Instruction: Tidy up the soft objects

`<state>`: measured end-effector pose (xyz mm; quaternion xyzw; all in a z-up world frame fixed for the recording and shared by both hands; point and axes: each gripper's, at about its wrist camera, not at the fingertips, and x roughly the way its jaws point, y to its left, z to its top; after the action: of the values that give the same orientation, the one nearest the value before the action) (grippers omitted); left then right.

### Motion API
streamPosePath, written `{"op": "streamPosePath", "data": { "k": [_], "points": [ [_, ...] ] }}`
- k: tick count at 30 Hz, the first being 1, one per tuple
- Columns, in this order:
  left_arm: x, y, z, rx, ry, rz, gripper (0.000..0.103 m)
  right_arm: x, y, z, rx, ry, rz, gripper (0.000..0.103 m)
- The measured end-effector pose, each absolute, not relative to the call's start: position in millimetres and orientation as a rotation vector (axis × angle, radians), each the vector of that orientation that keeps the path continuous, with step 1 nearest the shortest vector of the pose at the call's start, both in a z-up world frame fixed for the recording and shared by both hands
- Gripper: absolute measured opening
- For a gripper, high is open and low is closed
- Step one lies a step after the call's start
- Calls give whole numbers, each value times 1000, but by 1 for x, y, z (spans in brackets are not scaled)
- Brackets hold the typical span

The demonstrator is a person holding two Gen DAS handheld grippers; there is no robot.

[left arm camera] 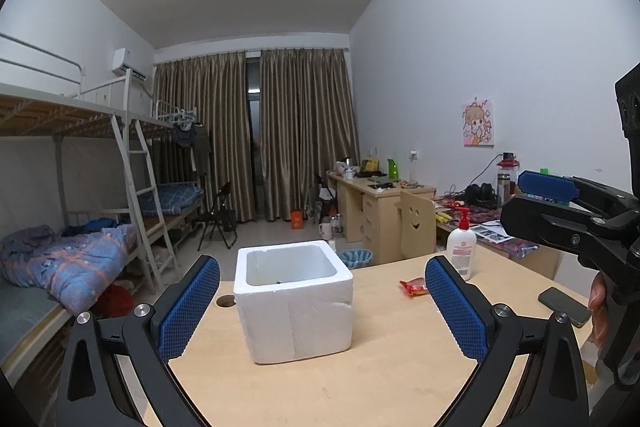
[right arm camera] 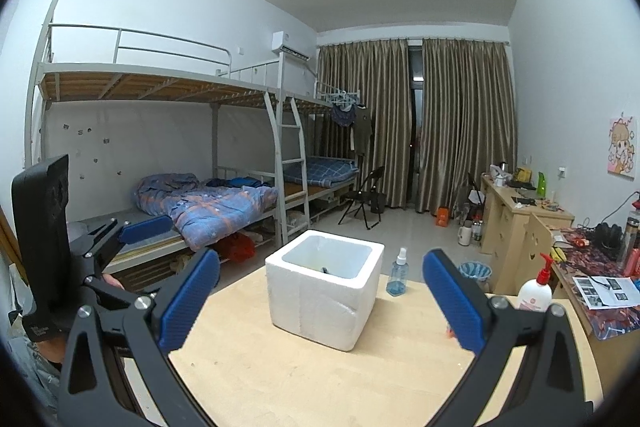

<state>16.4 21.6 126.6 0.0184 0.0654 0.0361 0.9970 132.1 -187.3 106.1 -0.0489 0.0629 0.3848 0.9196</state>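
Two black handheld grippers with blue ribbed pads, left gripper [left arm camera: 322, 311] and right gripper [right arm camera: 320, 301], are hovering wide apart and empty, facing the white square foam box [left arm camera: 294, 297], while the crumpled red soft packet [left arm camera: 414, 285] is lying right of it, nearer the right.

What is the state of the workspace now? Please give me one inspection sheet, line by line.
Surface: light wooden table, mostly bare.
Job's things: white foam box, open top, upright; red packet lies to its right, apart.
Clutter: lotion pump bottle, blue spray bottle, dark phone.
Grippers: left gripper and right gripper open, holding nothing.
Cables: nothing seen on this table.
Surroundings: bunk beds, closed curtains, cluttered desks.
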Motion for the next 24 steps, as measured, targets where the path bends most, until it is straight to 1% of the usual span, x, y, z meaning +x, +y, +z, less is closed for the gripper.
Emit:
{"op": "streamPosePath", "data": {
  "k": [12,24],
  "points": [
    [-2,22,122,27,123,78,103,115,-194,99,-102,120,798,103],
    [-15,26,94,-30,117,71,103,99,-201,73,-59,129,806,103]
  ]
}}
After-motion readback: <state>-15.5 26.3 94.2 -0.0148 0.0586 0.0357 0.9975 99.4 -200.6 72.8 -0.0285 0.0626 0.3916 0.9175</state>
